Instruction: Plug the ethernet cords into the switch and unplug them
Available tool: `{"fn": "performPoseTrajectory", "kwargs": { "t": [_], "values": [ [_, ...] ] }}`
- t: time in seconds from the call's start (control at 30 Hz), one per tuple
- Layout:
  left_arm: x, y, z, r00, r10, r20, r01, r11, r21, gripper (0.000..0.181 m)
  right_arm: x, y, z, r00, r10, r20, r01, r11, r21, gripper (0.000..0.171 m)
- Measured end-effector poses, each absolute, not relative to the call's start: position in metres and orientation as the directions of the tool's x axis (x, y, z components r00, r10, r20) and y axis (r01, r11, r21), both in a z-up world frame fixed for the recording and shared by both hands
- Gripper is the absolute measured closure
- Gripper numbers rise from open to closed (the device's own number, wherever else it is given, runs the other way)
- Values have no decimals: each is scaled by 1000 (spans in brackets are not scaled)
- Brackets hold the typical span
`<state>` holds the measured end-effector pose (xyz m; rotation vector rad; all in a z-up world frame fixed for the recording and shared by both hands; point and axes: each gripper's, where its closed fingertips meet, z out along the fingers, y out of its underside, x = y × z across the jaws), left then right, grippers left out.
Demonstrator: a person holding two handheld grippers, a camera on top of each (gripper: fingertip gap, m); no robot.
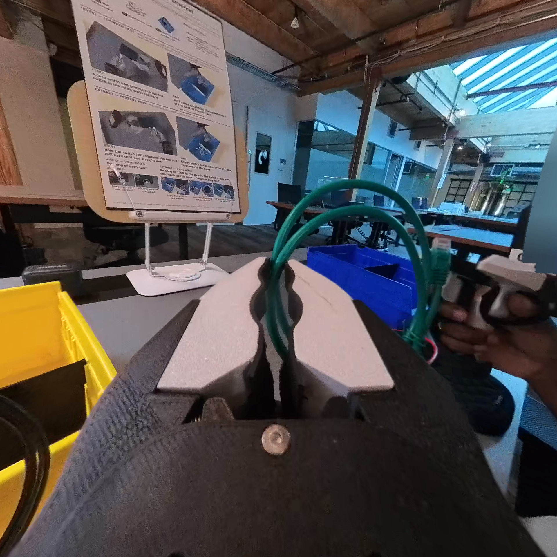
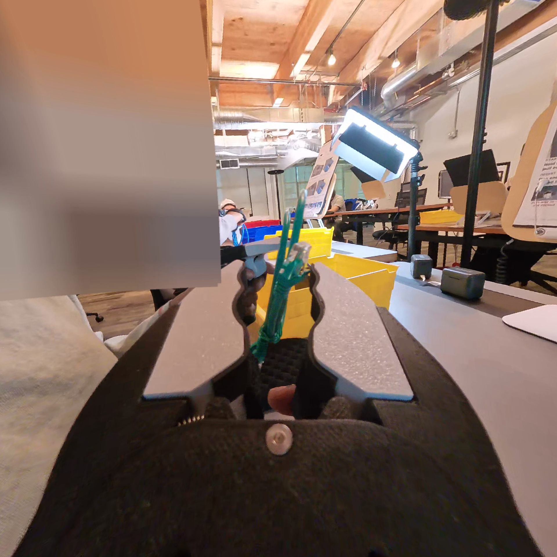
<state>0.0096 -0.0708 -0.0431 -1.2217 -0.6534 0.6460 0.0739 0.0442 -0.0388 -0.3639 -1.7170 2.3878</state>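
My left gripper is shut on a green ethernet cord. Two strands of the cord pass between its fingers and arch up and over to the right. There they join a tied bundle with a clear plug sticking up. My right gripper is open. The green bundle and a clear plug stand in the gap between its fingers, with the plug boot close to the right finger. A hand holds the right gripper's handle beside the bundle. No switch shows in either view.
A yellow bin sits at my left and a blue divided bin is ahead on the right. An instruction sheet on a white stand is behind them. The right wrist view shows yellow bins, two small grey boxes and a black pole. The grippers' ends are close to 15 cm from one another.
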Motion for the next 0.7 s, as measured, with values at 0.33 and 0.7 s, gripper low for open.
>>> {"fn": "performPoseTrajectory", "kwargs": {
  "t": [0.33,0.7],
  "values": [
    [139,-86,13,932,200,-303,-361,591,-722,156,130,67,-17,-852,262,453,-522,-366,-771,154],
    [111,1,-28,994,90,-68,-92,303,-948,137,168,50,-29,-800,62,597,-571,-383,-726,156]
  ]
}}
